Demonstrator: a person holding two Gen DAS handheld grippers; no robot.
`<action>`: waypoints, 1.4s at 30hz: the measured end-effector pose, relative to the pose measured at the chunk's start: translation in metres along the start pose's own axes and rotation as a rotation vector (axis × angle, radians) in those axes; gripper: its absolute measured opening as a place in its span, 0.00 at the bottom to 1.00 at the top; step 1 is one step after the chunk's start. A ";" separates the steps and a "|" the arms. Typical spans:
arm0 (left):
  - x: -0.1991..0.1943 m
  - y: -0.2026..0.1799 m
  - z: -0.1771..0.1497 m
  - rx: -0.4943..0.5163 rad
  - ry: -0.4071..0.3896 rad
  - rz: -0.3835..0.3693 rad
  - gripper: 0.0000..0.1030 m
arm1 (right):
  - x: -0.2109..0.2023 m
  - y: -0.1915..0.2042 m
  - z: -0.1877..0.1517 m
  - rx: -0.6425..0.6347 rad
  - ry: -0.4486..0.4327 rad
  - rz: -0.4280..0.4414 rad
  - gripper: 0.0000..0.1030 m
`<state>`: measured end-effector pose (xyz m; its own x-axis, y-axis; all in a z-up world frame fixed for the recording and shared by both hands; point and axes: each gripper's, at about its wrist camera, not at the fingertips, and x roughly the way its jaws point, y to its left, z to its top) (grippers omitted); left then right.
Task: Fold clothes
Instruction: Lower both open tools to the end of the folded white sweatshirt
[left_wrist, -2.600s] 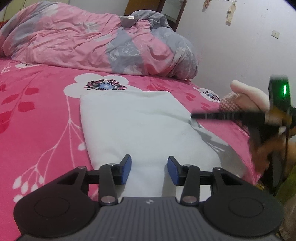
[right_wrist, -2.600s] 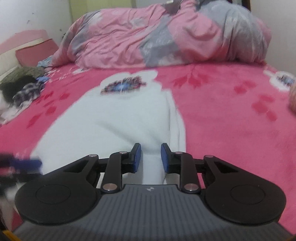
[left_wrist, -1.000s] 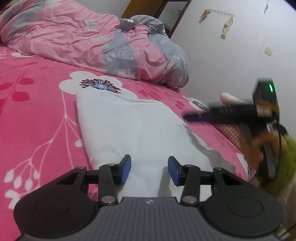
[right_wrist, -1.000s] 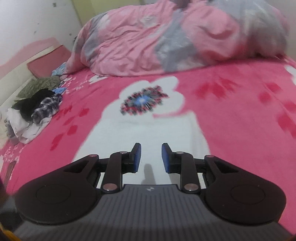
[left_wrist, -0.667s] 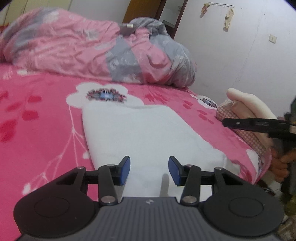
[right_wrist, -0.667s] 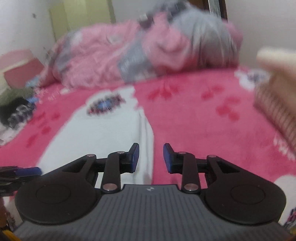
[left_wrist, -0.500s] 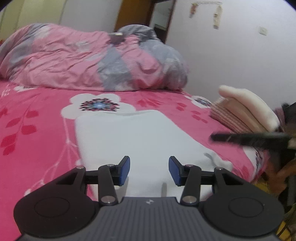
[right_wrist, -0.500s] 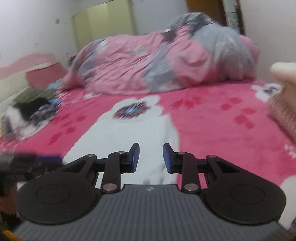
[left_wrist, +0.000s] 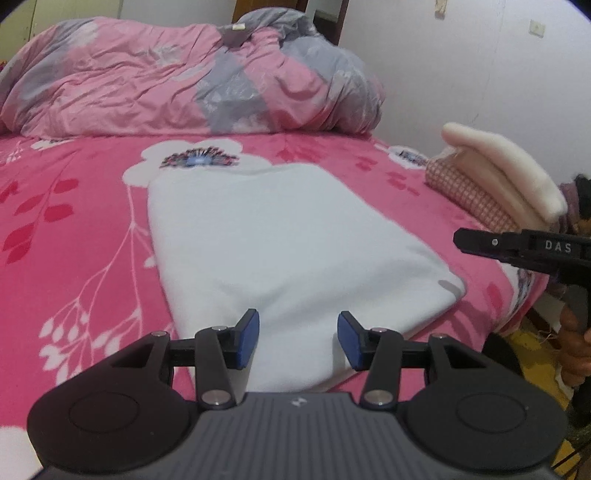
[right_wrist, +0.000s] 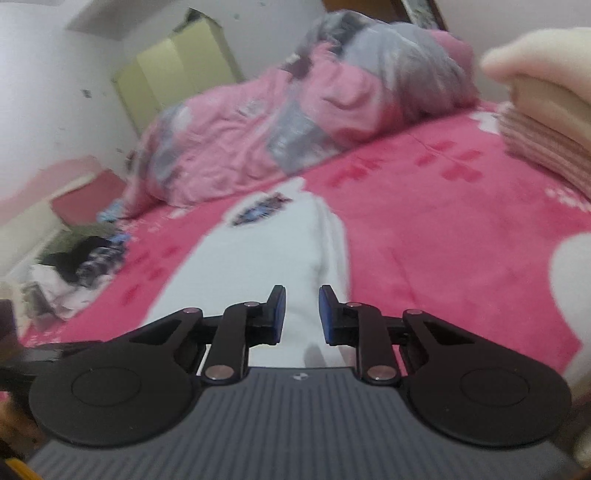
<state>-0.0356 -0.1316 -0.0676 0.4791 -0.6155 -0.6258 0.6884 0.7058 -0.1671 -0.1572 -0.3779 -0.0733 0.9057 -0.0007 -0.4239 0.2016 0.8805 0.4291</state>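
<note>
Both hand-held grippers, left (left_wrist: 298, 339) and right (right_wrist: 301, 314), had drifted, jaws apart, empty; a shallow pinch might unfold the white garment (left_wrist: 280, 243).

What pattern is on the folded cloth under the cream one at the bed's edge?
The lower folded cloth has a small pink-and-white check, clearest in the left wrist view.

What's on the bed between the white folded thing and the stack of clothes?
Only bare pink bedsheet lies between the white garment and the folded stack, seen in the left wrist view.
</note>
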 end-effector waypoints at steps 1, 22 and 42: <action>0.000 0.000 -0.001 0.002 -0.001 0.001 0.47 | 0.003 -0.001 -0.003 0.009 0.014 0.026 0.18; -0.014 -0.005 -0.010 0.028 0.030 0.050 0.52 | -0.006 0.043 -0.009 -0.134 -0.006 -0.017 0.18; -0.004 0.016 0.019 -0.039 0.002 0.142 0.61 | 0.039 0.061 -0.009 -0.274 0.031 -0.109 0.22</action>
<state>-0.0163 -0.1248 -0.0537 0.5694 -0.5078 -0.6465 0.5919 0.7990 -0.1062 -0.1134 -0.3200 -0.0711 0.8716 -0.0910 -0.4818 0.1846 0.9712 0.1506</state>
